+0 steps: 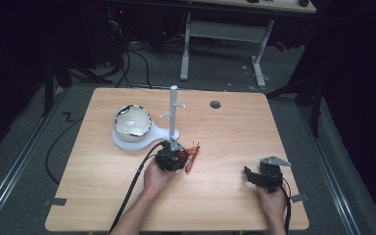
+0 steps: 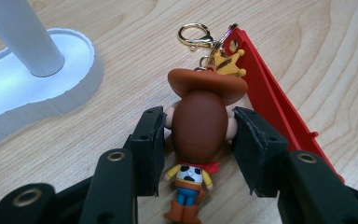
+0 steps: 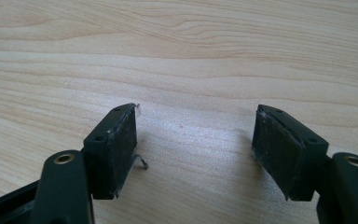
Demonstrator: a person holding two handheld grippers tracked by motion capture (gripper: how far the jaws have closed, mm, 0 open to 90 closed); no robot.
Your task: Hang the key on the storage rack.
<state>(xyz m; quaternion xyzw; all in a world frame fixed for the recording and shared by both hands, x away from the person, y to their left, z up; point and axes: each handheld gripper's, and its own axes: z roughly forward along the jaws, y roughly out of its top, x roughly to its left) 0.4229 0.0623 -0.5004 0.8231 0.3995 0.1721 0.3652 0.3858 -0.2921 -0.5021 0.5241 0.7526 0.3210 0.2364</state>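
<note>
1. The left gripper point(image 2: 196, 140) pinches the cowboy keychain figure point(image 2: 199, 126) at the head, 1 pad against each ear, as it lies flat on the table point(image 1: 225, 142).
2. The figure sits at about 4 o'clock from the white stand point(image 1: 173, 115), near its base; the gold clasp point(image 2: 195, 35) and red strap point(image 2: 270, 100) trail beyond the hat.
3. Judged from this: grasp done; lifting and hanging on a stand peg are left.
4. The right gripper point(image 3: 196, 149) hovers over bare wood, jaws spread, holding nothing.
</note>
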